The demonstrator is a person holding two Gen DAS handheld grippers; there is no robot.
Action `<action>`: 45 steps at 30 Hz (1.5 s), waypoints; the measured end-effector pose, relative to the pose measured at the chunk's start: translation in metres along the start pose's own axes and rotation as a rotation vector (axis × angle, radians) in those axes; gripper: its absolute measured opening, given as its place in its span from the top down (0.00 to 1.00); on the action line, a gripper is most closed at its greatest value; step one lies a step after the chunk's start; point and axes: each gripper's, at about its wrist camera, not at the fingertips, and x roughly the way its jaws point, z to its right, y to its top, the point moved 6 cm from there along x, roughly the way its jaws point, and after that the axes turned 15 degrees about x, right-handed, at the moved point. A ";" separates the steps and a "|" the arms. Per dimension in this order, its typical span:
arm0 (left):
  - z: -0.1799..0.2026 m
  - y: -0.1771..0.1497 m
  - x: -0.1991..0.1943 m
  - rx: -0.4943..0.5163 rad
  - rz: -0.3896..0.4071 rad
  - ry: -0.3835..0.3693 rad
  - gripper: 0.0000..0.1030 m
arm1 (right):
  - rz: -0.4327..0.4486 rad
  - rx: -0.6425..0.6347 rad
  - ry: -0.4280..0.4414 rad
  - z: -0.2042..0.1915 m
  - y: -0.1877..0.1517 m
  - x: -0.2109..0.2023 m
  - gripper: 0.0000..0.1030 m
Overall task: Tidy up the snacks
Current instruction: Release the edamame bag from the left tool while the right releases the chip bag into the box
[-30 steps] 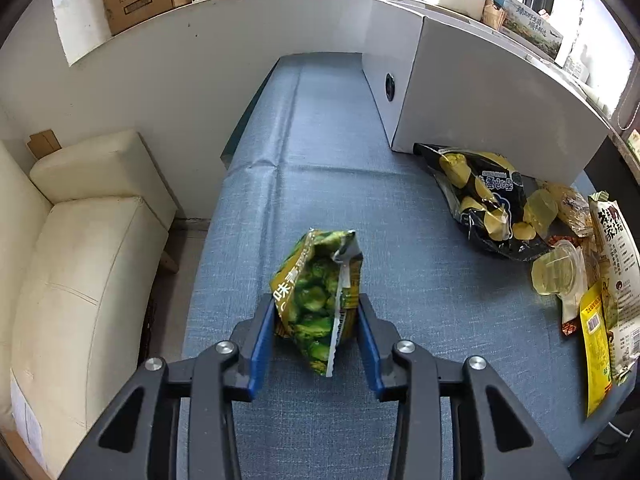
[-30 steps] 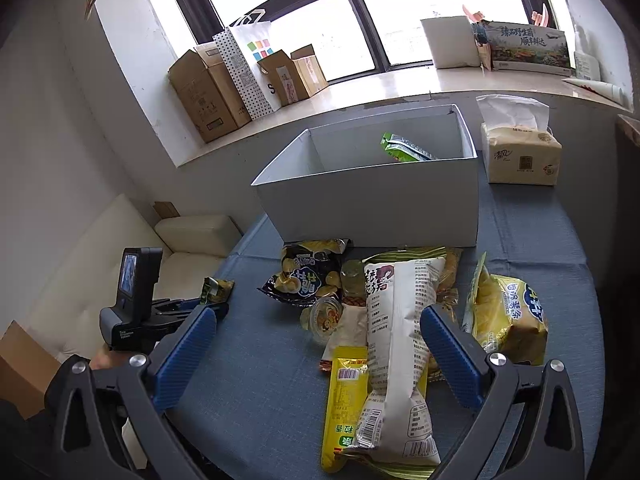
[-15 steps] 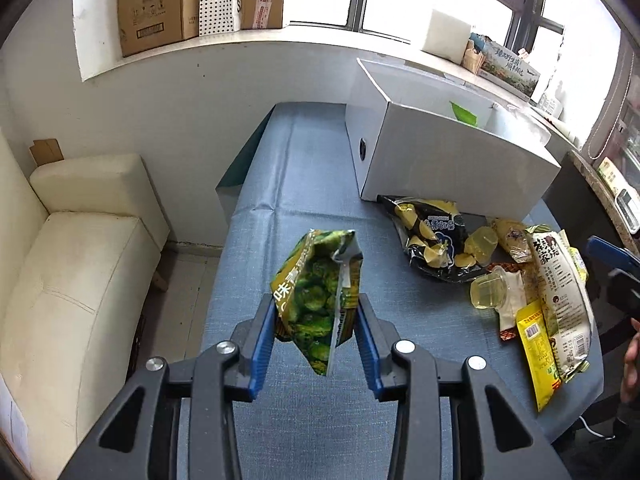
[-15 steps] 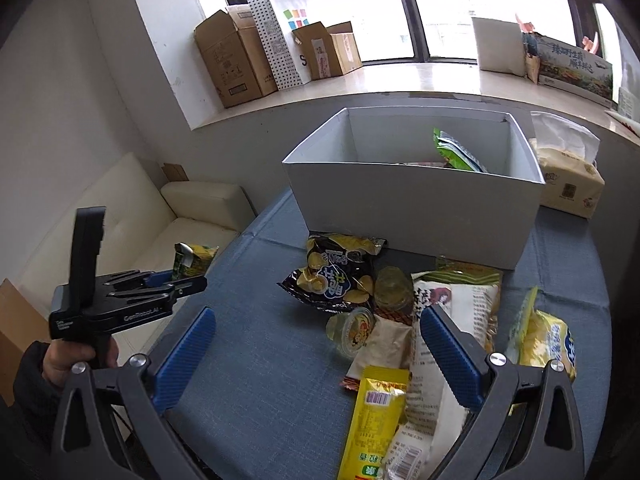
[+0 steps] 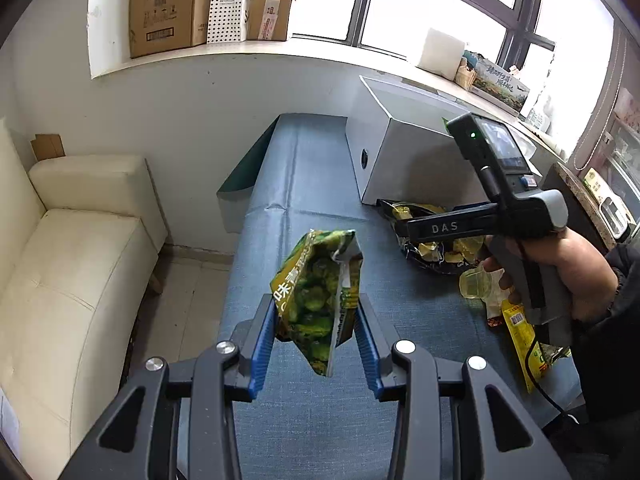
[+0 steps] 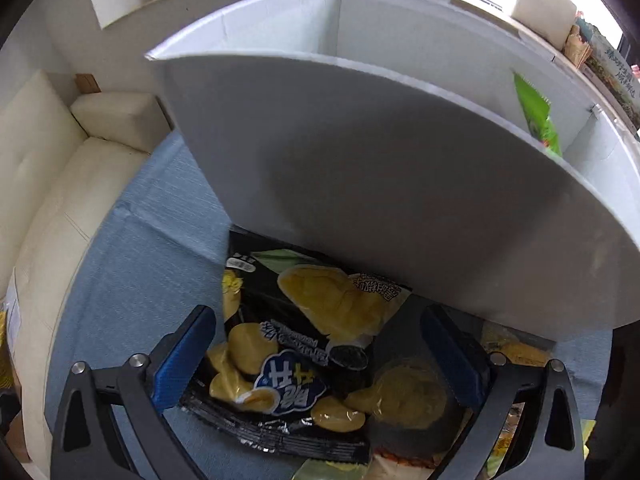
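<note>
My left gripper (image 5: 316, 332) is shut on a green pea snack bag (image 5: 316, 292) and holds it in the air above the blue table (image 5: 304, 184). My right gripper (image 6: 320, 344) is open, its blue fingers (image 6: 182, 354) straddling a black chip bag (image 6: 296, 356) that lies against the white box (image 6: 380, 176). The right gripper body also shows in the left wrist view (image 5: 500, 208), low over the snack pile. A green bag (image 6: 536, 116) stands inside the box. A clear jelly cup (image 6: 412, 392) lies by the right finger.
A cream sofa (image 5: 68, 280) stands left of the table. Cardboard boxes (image 5: 168, 4) sit on the window sill. A yellow packet (image 5: 520, 340) and other snacks lie at the table's right edge. The white box (image 5: 404, 152) stands at the table's far right.
The left gripper has lifted the green bag higher. The right gripper has dropped down close to the black chip bag in front of the box.
</note>
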 end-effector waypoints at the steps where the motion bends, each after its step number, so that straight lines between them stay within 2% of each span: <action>1: -0.001 -0.001 0.000 -0.002 -0.001 -0.008 0.59 | -0.012 0.011 -0.004 0.001 0.000 0.006 0.00; 8: -0.004 -0.004 0.005 -0.007 -0.004 -0.016 0.59 | -0.038 -0.012 0.008 -0.004 -0.004 0.018 0.02; 10: -0.003 -0.004 0.006 -0.004 -0.003 -0.017 0.59 | -0.017 -0.035 0.022 -0.007 -0.006 0.014 0.09; 12: -0.002 -0.004 0.007 -0.001 -0.006 -0.020 0.59 | -0.007 -0.052 0.047 -0.008 -0.010 0.008 0.26; 14: 0.000 -0.004 0.008 0.002 -0.008 -0.025 0.59 | -0.015 -0.053 0.078 -0.009 -0.015 0.002 0.35; 17: 0.003 -0.002 0.009 0.013 -0.007 -0.025 0.59 | -0.026 -0.031 0.139 -0.007 -0.027 -0.009 0.38; 26: 0.016 0.016 0.009 0.048 -0.001 -0.032 0.59 | 0.152 0.023 0.256 0.028 -0.051 -0.083 0.39; 34: 0.055 0.071 0.001 0.127 0.095 -0.078 0.59 | 0.344 0.144 0.367 0.080 -0.049 -0.178 0.39; 41: 0.097 0.121 0.001 0.199 0.158 -0.150 0.59 | 0.473 0.278 0.368 0.147 -0.055 -0.226 0.40; 45: 0.114 0.155 0.001 0.227 0.215 -0.193 0.59 | 0.493 0.319 0.344 0.175 -0.049 -0.234 0.39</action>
